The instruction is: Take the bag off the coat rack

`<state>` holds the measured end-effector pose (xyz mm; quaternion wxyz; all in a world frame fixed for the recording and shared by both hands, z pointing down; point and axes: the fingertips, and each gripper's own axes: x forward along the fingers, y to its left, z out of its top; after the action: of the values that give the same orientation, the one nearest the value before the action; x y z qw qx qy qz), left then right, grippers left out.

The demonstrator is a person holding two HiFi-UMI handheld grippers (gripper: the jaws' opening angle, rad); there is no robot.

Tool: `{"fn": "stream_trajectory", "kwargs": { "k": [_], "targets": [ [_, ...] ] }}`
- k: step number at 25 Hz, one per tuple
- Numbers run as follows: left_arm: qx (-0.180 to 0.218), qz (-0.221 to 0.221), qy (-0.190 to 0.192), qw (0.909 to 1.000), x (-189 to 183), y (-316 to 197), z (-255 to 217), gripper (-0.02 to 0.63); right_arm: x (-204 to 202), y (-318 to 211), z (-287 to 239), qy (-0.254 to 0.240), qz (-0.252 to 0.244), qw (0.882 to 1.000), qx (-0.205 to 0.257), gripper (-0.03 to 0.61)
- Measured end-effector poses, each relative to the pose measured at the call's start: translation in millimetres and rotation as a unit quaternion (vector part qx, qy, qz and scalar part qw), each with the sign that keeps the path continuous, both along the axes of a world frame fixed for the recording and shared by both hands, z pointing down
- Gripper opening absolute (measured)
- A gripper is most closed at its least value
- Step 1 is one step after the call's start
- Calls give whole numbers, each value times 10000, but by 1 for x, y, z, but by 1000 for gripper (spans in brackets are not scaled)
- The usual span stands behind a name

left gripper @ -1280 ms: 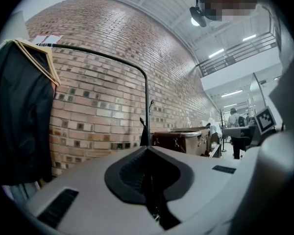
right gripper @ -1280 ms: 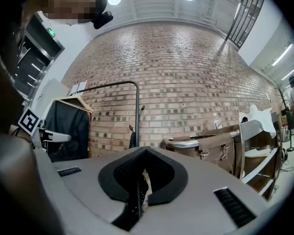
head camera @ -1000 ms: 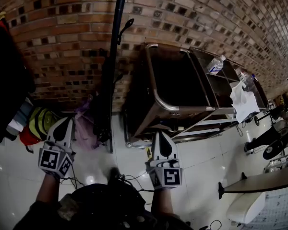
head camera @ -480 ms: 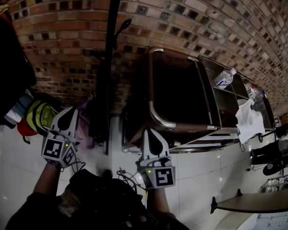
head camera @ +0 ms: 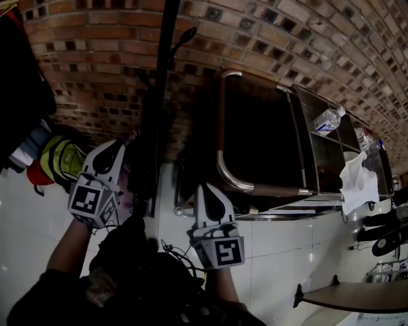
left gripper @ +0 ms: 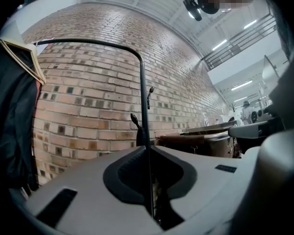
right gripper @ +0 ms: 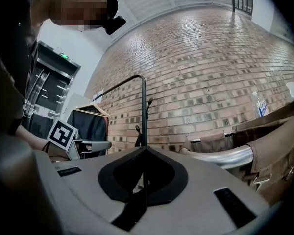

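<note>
A black coat rack pole [head camera: 164, 80] stands against the brick wall, with a hook [head camera: 182, 38] sticking out to its right. A dark bag [head camera: 144, 156] hangs low along the pole; the left gripper view shows the bag [left gripper: 140, 137] under a small hook. My left gripper [head camera: 115, 147] is just left of the bag, close to it. Its jaws are opening, with a thin slit and nothing between them. My right gripper [head camera: 205, 187] is lower and to the pole's right, jaws together and empty.
A dark cart with a metal tube frame [head camera: 224, 161] stands right of the rack, carrying a water bottle [head camera: 326, 121] and a white cloth [head camera: 359, 179]. Dark clothes on a hanger [head camera: 13, 94] and colourful bundles [head camera: 58, 160] sit at the left. Cables [head camera: 178, 251] lie on the floor.
The view has closed in on the rack. My left gripper has risen and moved right toward the pole and bag. My right gripper has shifted slightly left.
</note>
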<state>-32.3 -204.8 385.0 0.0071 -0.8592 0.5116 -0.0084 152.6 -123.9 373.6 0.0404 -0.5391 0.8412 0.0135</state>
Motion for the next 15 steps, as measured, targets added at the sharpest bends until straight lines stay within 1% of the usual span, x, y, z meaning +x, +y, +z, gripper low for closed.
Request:
{"fn": "stream_trajectory", "kwargs": {
  "k": [1,3,7,9,13,15],
  "targets": [
    [44,30,-30,10000,2,-5,-1,67,-1,-3,0,0,4,10000,-1,8],
    [104,120,-78,9998,7,-15,0,89,-1,-7,2,-7,35,10000,-14,8],
    [-19,275,-77,9996,15,-35,9,89,2,-22,6,45,104,9999,-84,8],
    [-98,338,-58,9994,17,-47,14,140,1,-33,8,43,96,9999,-126,8],
    [-245,360,-21,9990,19,-74,23,155,-10,-56,11,9,-76,9999,-127,8],
    [-263,374,49,9989,19,-88,27,207,-15,-68,14,-55,-130,9998,-158,8]
  ]
}}
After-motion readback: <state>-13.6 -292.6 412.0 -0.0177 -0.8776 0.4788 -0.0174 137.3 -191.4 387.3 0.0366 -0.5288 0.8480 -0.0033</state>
